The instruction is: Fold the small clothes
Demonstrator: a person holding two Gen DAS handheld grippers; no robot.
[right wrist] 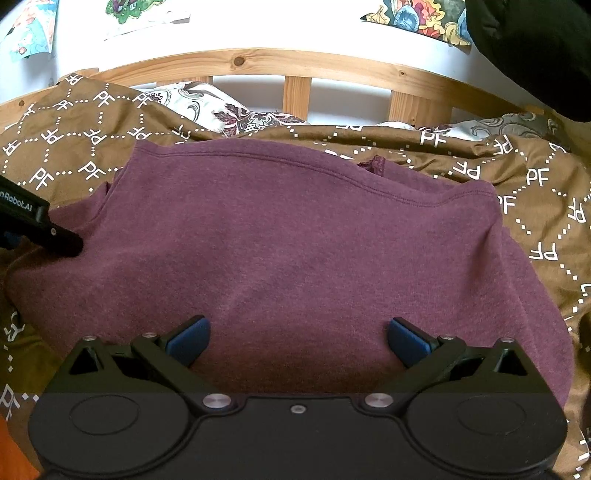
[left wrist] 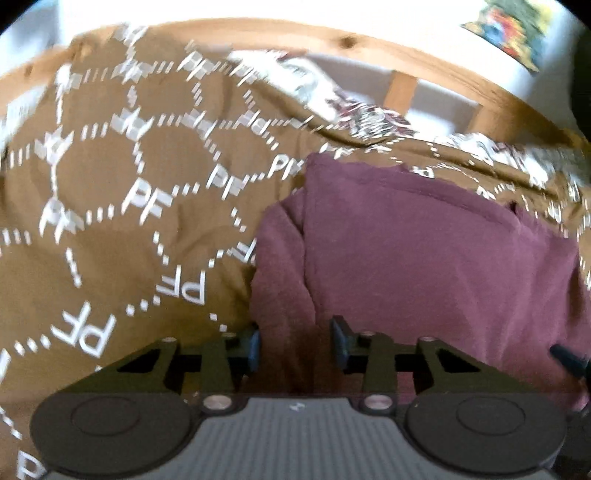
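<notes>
both my wrist views look down close along their fingers toward the far wooden headboard (right wrist: 266,61); they share the maroon shirt (left wrist: 424,251) on the brown bedspread (left wrist: 110,206).

Pine headboard (right wrist: 295,64), white wall (right wrist: 277,29), colourful posters (right wrist: 424,18)

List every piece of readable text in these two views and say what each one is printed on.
"PF": white letters repeated across the brown patterned bedspread, joined by dotted white lines; blurred in places in the left wrist view.
"nRobot.AI": white print on the black body of the left claw, cut off at the frame edge, so the start of the word is missing.
Colourful paper pictures on the white wall: no legible words.
Maroon knit garment: no text visible.
</notes>
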